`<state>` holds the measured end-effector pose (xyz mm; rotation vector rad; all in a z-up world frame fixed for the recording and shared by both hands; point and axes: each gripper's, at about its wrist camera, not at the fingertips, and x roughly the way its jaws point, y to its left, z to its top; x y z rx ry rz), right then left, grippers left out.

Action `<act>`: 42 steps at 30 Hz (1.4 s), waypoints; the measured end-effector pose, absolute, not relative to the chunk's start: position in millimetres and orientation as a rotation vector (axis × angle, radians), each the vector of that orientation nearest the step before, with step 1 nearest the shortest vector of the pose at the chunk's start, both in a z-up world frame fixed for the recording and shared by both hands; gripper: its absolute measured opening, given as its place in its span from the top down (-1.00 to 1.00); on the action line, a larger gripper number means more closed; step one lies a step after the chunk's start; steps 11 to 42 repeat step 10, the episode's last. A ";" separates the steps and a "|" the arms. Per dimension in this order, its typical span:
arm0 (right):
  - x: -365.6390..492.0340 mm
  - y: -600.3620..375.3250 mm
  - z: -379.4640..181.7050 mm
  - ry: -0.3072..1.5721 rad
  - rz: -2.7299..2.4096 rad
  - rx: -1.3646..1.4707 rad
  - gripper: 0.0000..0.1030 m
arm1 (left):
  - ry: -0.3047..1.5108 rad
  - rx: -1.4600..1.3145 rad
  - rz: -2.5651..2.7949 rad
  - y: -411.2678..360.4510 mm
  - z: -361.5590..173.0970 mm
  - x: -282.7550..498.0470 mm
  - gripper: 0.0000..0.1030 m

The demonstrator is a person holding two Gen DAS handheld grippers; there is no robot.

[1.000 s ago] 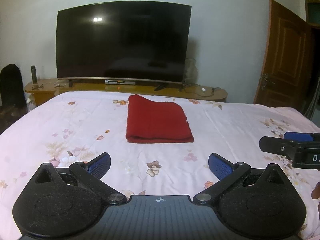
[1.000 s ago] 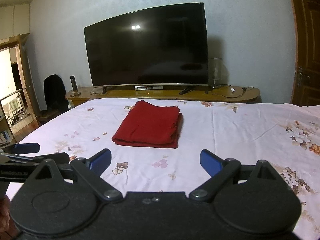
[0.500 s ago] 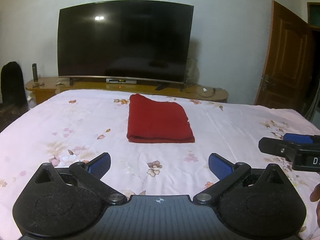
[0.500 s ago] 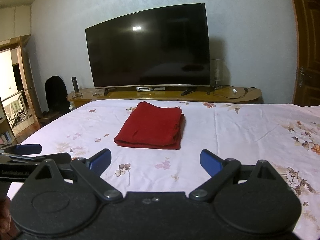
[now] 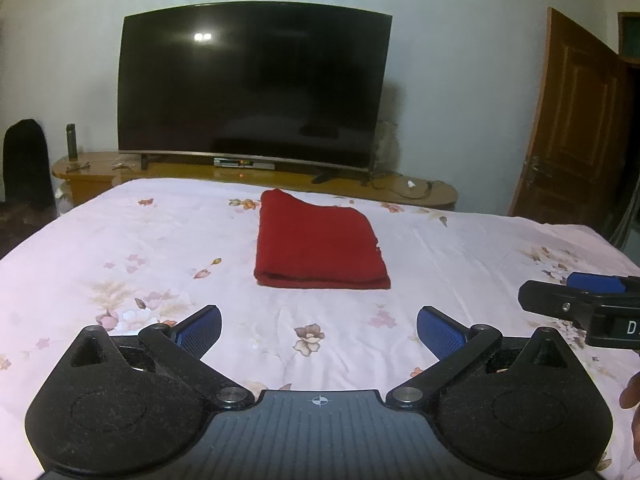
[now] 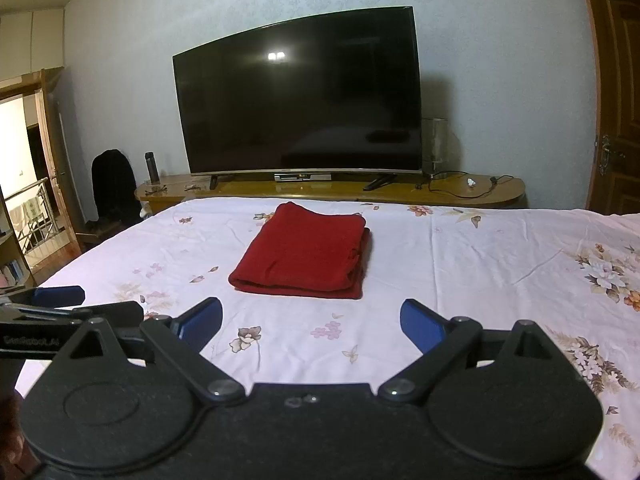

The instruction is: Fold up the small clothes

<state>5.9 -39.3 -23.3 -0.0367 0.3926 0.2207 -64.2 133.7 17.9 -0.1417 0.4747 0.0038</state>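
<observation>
A red garment (image 5: 318, 242) lies folded into a neat rectangle on the pink floral bed sheet (image 5: 160, 264); it also shows in the right wrist view (image 6: 306, 254). My left gripper (image 5: 319, 330) is open and empty, held above the sheet well short of the garment. My right gripper (image 6: 311, 322) is open and empty too, also short of the garment. The right gripper's fingers (image 5: 576, 304) show at the right edge of the left view, and the left gripper's fingers (image 6: 60, 300) at the left edge of the right view.
A large dark TV (image 5: 252, 88) stands on a low wooden bench (image 5: 280, 178) past the bed's far edge. A wooden door (image 5: 576, 128) is on the right. A dark chair (image 6: 114, 184) and an open doorway (image 6: 24, 168) are on the left.
Both grippers have drawn back slightly and tilted a little; the garment sits marginally lower in both views. The garment has not moved on the bed.
</observation>
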 end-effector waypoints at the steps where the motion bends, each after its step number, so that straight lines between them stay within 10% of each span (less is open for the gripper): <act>1: 5.8 -39.0 -23.3 0.394 0.219 -0.037 -0.85 | 0.475 -0.137 0.010 134.0 17.5 -64.1 -0.99; 42: 6.8 -38.8 -23.6 0.391 0.231 -0.042 -0.85 | 0.443 -0.150 0.002 133.0 19.4 -66.0 -0.99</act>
